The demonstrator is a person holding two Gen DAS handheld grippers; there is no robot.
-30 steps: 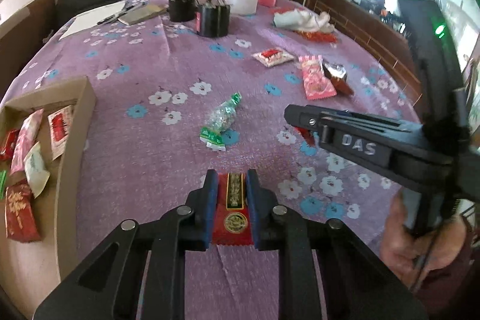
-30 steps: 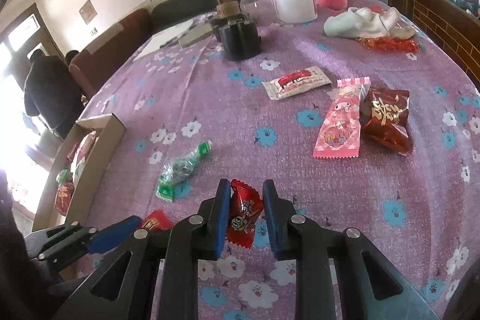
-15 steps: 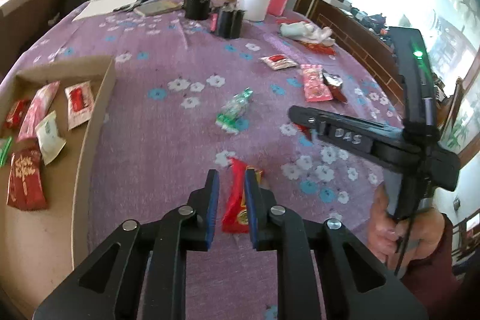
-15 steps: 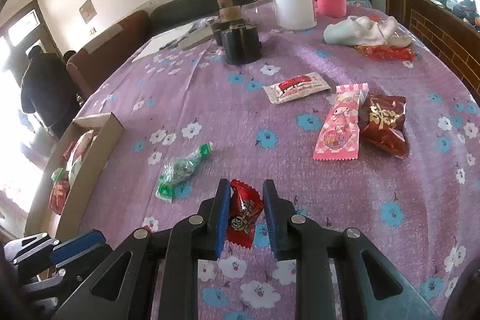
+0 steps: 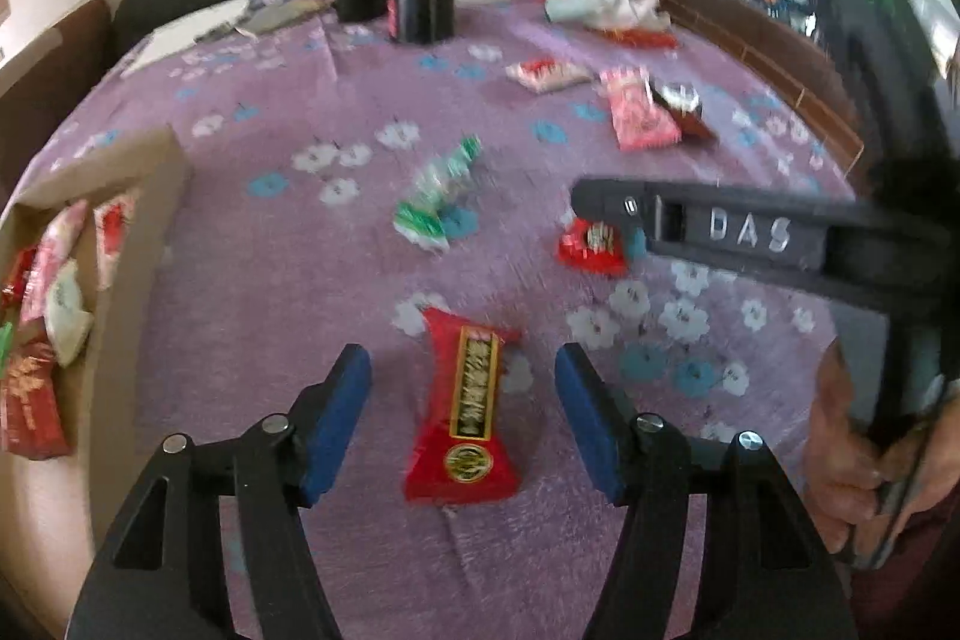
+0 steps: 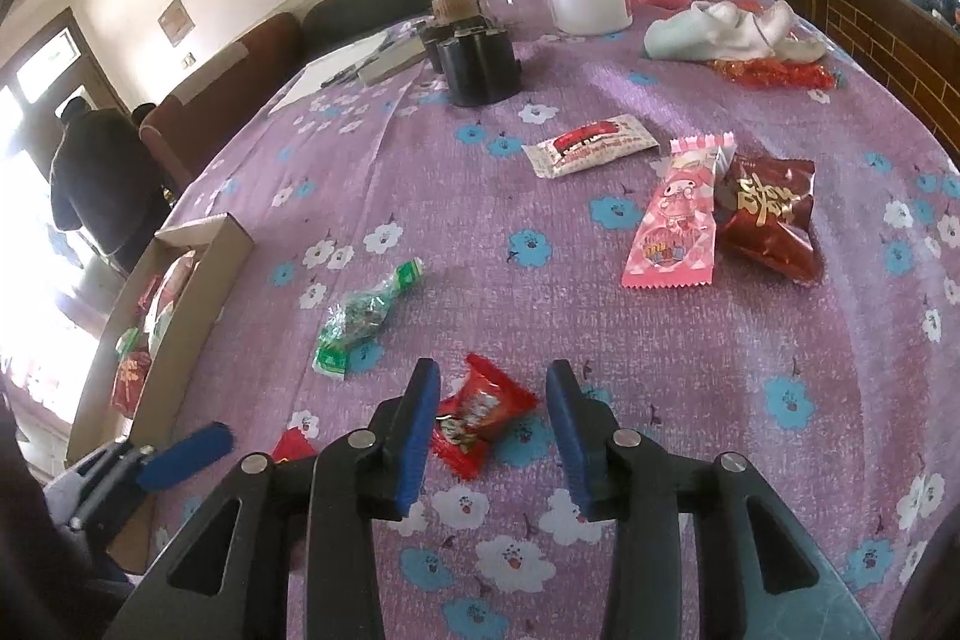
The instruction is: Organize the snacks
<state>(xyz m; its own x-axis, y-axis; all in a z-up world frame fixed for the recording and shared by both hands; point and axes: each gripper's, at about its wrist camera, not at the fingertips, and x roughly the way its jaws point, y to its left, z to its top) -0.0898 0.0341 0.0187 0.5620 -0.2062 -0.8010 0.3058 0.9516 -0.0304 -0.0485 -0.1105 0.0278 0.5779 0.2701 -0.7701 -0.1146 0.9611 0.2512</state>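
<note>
Here, on a desk (image 6: 750,340) draped in a purple cloth with blue and white flowers, two snacks lie freed between parted jaws. The left gripper (image 5: 462,400), whose jaws have just been opening, stands well apart around a long red snack bar with a gold label (image 5: 465,412) that lies flat on the cloth, touching neither blue pad. The right gripper (image 6: 489,430), its jaws also just opening, is parted less widely; a small crinkled red candy packet (image 6: 480,415) rests on the cloth between its fingers, the left pad just beside it, the right pad clear. A green-and-clear twisted wrapper (image 6: 360,319) lies farther out, near the middle of the desk. Beyond it sit a white-and-red sachet (image 6: 591,145), a pink cartoon-printed pouch (image 6: 678,220) and a dark red foil bag (image 6: 768,214) touching the pouch's edge. At the left edge a shallow cardboard box (image 5: 144,244) holds several red, pink and white packets.
</note>
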